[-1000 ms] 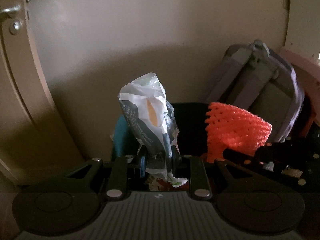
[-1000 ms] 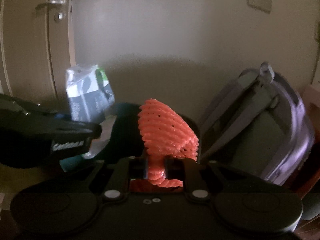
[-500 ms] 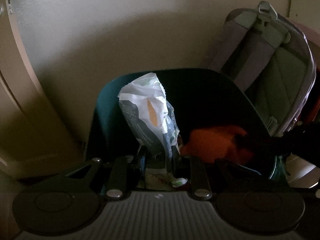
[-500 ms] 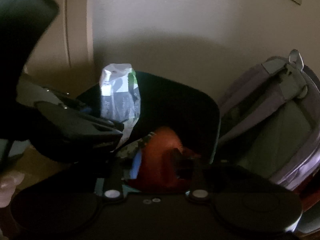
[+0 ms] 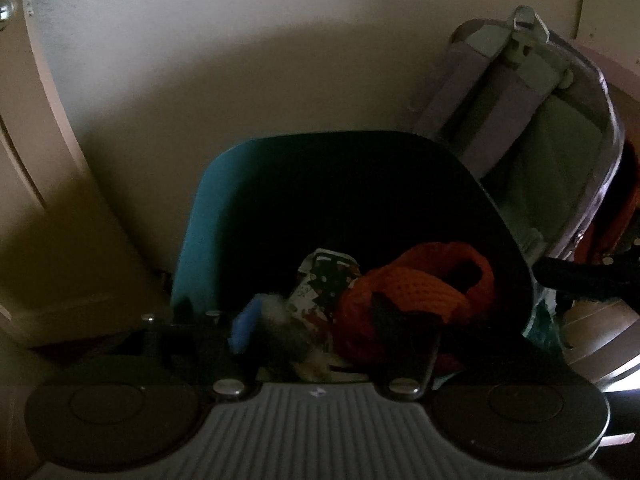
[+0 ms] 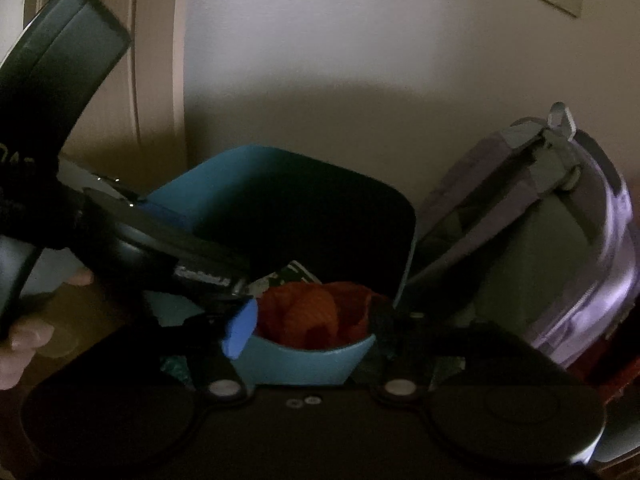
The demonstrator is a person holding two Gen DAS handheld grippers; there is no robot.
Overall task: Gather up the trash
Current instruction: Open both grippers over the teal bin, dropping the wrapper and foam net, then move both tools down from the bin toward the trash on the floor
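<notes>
A teal trash bin with a dark inside stands against the wall; it also shows in the right wrist view. An orange foam net and a crumpled white printed wrapper lie inside it. The net also shows in the right wrist view. My left gripper is open over the bin, with the wrapper loose between its spread fingers. My right gripper is open at the bin's near rim, with the net lying beyond it in the bin.
A purple and grey backpack leans on the wall right of the bin, also in the right wrist view. A beige door stands at the left. The left gripper's body crosses the right view.
Both grippers lowered over the bin and opened. The wrapper dropped from the left gripper and the orange net from the right one; both now lie in the bin.
</notes>
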